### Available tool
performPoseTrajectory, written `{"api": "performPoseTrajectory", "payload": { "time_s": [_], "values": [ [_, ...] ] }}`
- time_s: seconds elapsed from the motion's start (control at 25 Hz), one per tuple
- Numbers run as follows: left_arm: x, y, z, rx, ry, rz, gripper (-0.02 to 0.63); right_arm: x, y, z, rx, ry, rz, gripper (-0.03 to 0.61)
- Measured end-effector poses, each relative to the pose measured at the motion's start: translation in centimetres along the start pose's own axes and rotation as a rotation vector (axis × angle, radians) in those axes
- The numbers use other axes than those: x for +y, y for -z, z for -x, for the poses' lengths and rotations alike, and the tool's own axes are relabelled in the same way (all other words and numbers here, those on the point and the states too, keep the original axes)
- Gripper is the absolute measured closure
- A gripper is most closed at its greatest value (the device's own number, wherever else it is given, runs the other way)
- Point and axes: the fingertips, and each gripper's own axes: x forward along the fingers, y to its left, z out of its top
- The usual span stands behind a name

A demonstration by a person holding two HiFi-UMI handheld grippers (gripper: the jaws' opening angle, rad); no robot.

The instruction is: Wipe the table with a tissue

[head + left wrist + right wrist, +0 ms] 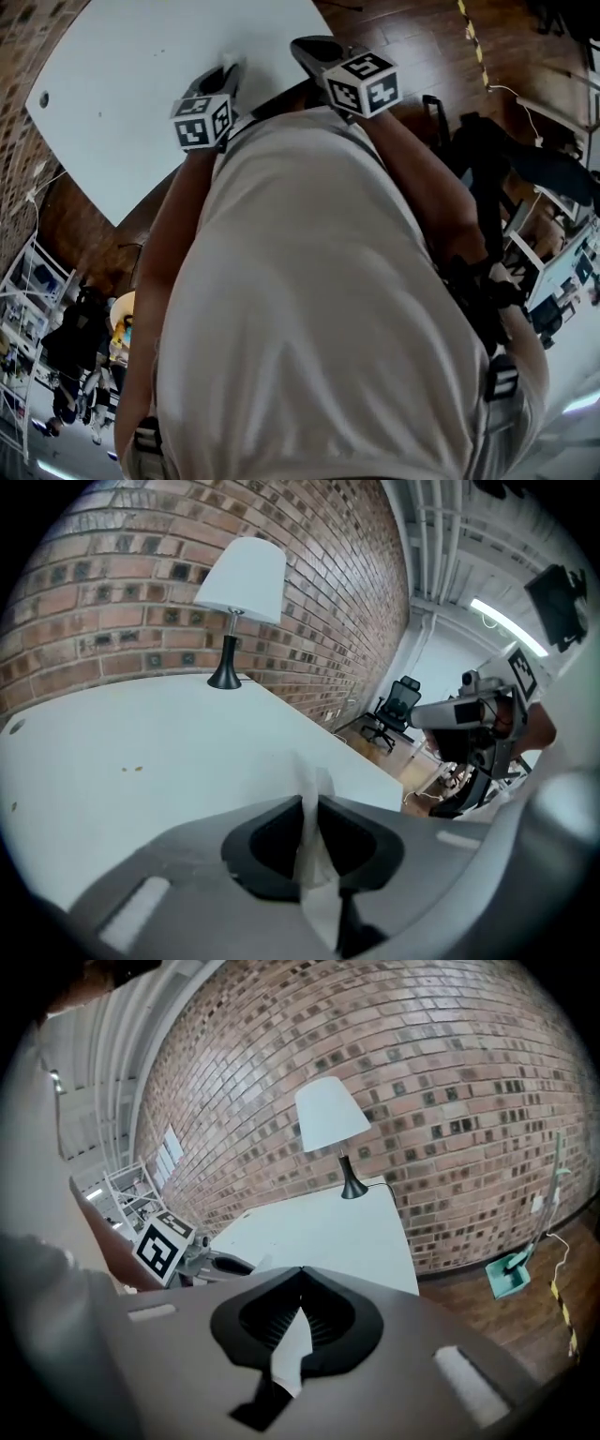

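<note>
place: office | brick wall (pixel 422 1072) | swivel chair (pixel 395 716) | white table (pixel 112 761)

Bright even light on the table (pixel 141 761), ceiling tube (pixel 506 625) overhead; fisheye-bent, dark-cornered edges, blurred foreground.

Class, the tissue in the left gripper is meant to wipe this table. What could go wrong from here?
The left gripper pinches only a thin strip of the tissue, so it might slip or tear when dragged. The lamp stands on the table by the brick wall; a wide sweep could knock it.
</note>
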Motion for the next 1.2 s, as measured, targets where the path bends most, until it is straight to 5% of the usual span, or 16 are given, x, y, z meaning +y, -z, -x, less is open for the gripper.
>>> {"api": "performPoseTrajectory", "payload": {
  "time_s": [0.52, 0.72, 1.2],
  "values": [
    [-1.8, -1.2, -3.1, 0.003, -0.144, 0.164, 0.569, -4.8, -0.8, 2.7, 0.023, -0.114, 0.033, 0.572],
    [-1.4, -2.1, -4.1, 0.056, -0.198, 0.078, 0.568, -7.7, -1.3, 2.7, 0.005, -0.12, -0.005, 0.572],
    [5.4, -5.7, -6.9, 0.075, -0.375, 0.061, 0.568, -11.7, -1.9, 3.8, -0.006, -0.1, -0.065, 0.572]
  ]
}}
